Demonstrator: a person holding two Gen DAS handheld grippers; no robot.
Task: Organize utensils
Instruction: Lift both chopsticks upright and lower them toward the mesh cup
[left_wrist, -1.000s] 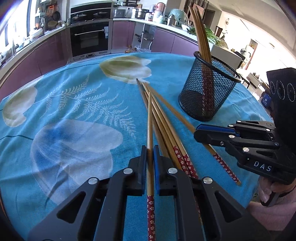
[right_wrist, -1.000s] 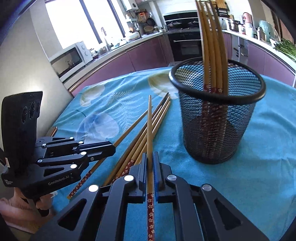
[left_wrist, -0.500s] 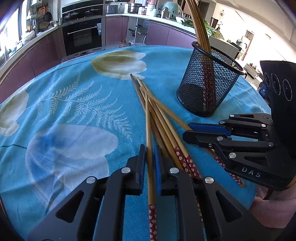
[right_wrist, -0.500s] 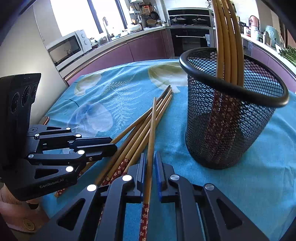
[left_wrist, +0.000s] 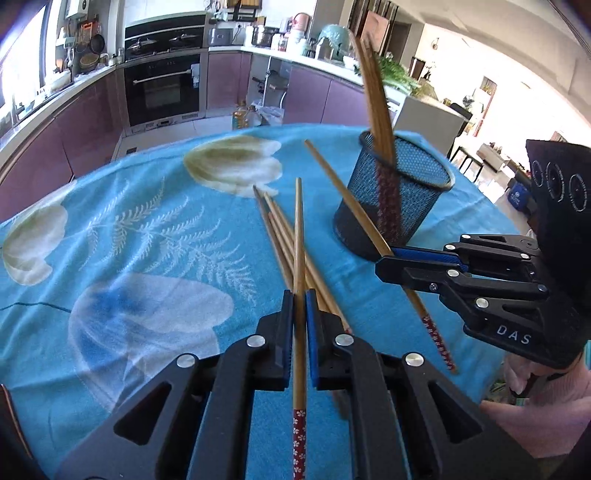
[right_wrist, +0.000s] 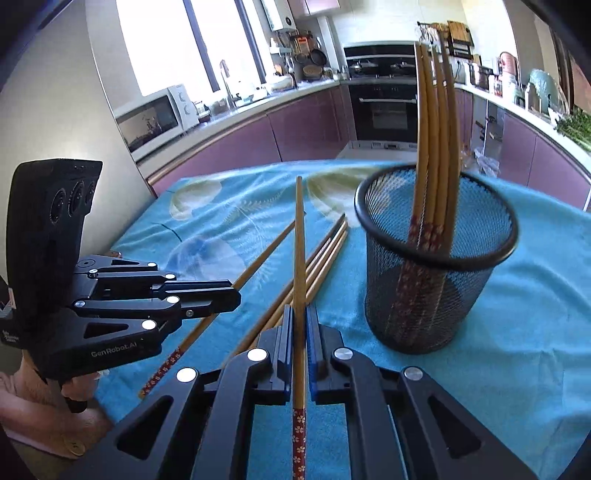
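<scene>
My left gripper is shut on a wooden chopstick with a red flowered end, lifted off the cloth and pointing ahead. At the right of the left wrist view, my right gripper is shut on another chopstick, raised and slanting in front of the holder. In the right wrist view that chopstick runs between the right gripper fingers, and the left gripper shows at the left. Several chopsticks lie bundled on the blue cloth. A black mesh holder stands upright with several chopsticks in it.
The round table has a blue flowered cloth. Its near edge drops off at the lower right. Purple kitchen cabinets and an oven stand behind the table. A hand in a pink sleeve holds the right gripper.
Both grippers have risen, each lifting its chopstick off the pile on the cloth. The right one's chopstick now slants up in front of the mesh holder.
</scene>
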